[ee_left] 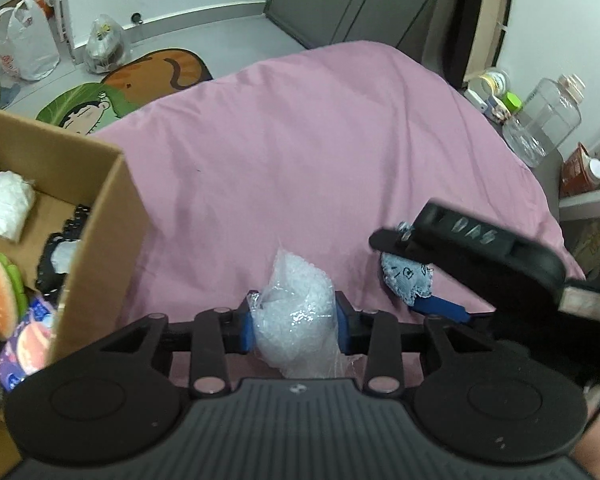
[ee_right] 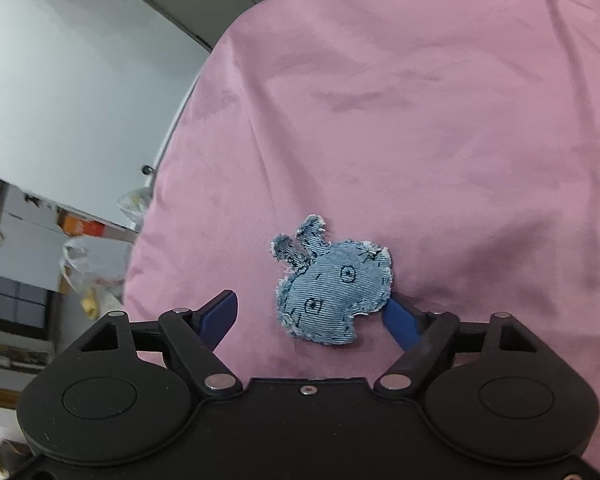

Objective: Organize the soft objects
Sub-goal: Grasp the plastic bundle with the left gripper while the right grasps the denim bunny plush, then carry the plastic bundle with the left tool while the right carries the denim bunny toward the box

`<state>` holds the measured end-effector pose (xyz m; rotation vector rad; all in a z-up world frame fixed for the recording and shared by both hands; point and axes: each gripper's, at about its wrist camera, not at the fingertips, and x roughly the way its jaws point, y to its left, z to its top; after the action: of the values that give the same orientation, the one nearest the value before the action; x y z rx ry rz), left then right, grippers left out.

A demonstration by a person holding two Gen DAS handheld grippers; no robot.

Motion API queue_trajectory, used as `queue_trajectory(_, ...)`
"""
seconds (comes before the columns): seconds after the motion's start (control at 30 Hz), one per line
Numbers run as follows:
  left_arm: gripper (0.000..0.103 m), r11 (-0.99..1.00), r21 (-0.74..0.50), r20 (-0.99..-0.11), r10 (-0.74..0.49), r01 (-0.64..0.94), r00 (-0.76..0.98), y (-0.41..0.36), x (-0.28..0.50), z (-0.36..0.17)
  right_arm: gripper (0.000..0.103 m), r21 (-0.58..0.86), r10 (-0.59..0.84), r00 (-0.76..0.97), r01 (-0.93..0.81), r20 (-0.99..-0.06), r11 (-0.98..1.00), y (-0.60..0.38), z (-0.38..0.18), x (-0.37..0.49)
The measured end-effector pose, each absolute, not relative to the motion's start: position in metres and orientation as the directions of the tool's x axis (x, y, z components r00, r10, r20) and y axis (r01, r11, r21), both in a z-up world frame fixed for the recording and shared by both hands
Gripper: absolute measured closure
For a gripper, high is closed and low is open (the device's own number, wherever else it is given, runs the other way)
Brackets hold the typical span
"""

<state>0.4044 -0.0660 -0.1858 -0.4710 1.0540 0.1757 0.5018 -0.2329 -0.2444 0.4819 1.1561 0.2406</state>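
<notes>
A pink sheet [ee_left: 300,152] covers the bed and fills most of both views. At its left edge stands an open cardboard box [ee_left: 100,216], already holding a white padded bundle [ee_left: 6,208] at the far side, a plush burger [ee_left: 0,292] nearer, and a purple printed packet [ee_left: 24,344] against the near wall, with something black and toothed [ee_left: 56,256] between them.

The left tongs [ee_left: 294,320] sit low at the near edge of the bed, their blue pads pressed from both sides into a clear bag of white pellets [ee_left: 296,312], which bulges above and below the pinch.

To the right, the right tongs [ee_right: 312,316] are spread wide over the sheet. A small denim bunny [ee_right: 334,284] with two frayed ears and square stitched eyes lies flat on the sheet between the fingers [ee_right: 398,318]; the right-hand pad touches its edge, while the left-hand pad stands well apart from it. In the left wrist view the same bunny shows just right of the pellet bag, partly hidden under the right tool's black body
</notes>
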Motion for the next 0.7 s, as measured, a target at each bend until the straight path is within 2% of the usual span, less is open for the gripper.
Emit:
queue_trajectory(0.03,0.067,0.885,-0.290,-0.867,-0.082,-0.363,0.492,-0.065,0.403,-0.184,0.051,0.451,0.396,0.391,0.057,-0.831,0.890,-0.230,-0.245,0.502)
queue_trajectory(0.07,0.067,0.886,-0.290,-0.865,-0.081,-0.362,0.495,-0.064,0.402,-0.183,0.073,0.419,0.365,0.391,0.059,-0.845,0.906,-0.229,-0.245,0.502)
queue_trajectory(0.1,0.067,0.888,-0.288,-0.864,-0.079,-0.358,0.498,-0.063,0.401,-0.181,0.078,0.411,0.357,0.391,0.059,-0.848,0.910,-0.229,-0.244,0.501)
queue_trajectory(0.27,0.067,0.886,-0.291,-0.857,-0.074,-0.361,0.510,-0.059,0.391,-0.173,0.083,0.416,0.366,0.410,0.035,-0.835,0.909,-0.231,-0.236,0.492)
queue_trajectory(0.7,0.067,0.879,-0.295,-0.830,-0.041,-0.376,0.556,-0.049,0.348,-0.146,0.084,0.454,0.396,0.489,0.000,-0.777,0.891,-0.254,-0.197,0.458)
